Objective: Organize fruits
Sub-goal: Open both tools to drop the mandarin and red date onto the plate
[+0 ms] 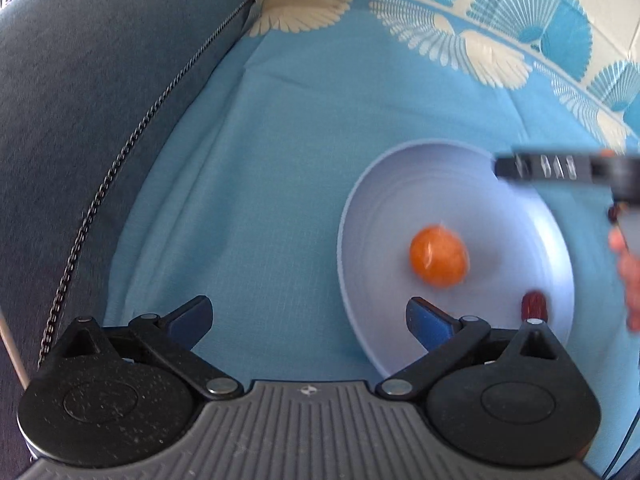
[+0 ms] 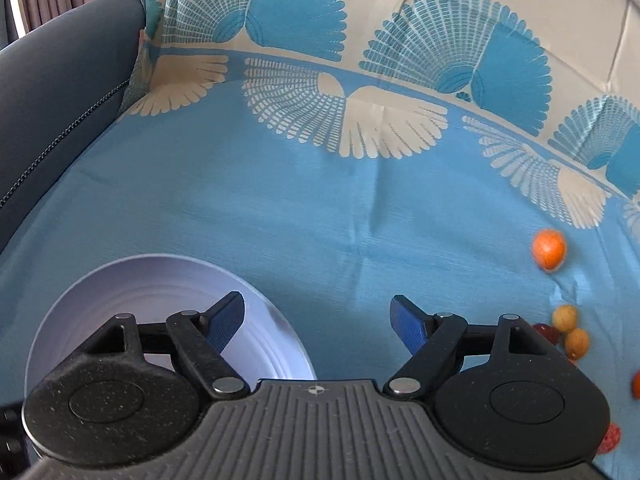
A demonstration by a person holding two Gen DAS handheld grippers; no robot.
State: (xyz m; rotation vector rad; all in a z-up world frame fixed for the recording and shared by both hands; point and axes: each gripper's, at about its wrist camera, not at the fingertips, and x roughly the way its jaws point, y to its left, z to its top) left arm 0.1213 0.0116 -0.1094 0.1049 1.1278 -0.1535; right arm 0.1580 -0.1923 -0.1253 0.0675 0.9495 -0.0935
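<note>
A pale lilac plate (image 1: 360,208) lies on the blue cloth, holding an orange fruit (image 1: 439,257) and a small dark red fruit (image 1: 535,306) near its rim. My left gripper (image 1: 308,320) is open above the cloth just left of the plate, with nothing between its fingers. In the right wrist view the plate (image 2: 132,276) sits at lower left. My right gripper (image 2: 318,320) is open and empty over the plate's right edge. To its right lie an orange fruit (image 2: 549,249), two small tan fruits (image 2: 565,318) and red fruits (image 2: 545,331).
A dark grey-blue cushion (image 1: 92,92) with a chain strap (image 1: 120,164) borders the cloth on the left. The cloth's fan-patterned cream border (image 2: 360,120) runs along the far side. The other gripper (image 1: 560,168) and a hand (image 1: 628,272) show blurred at the right edge.
</note>
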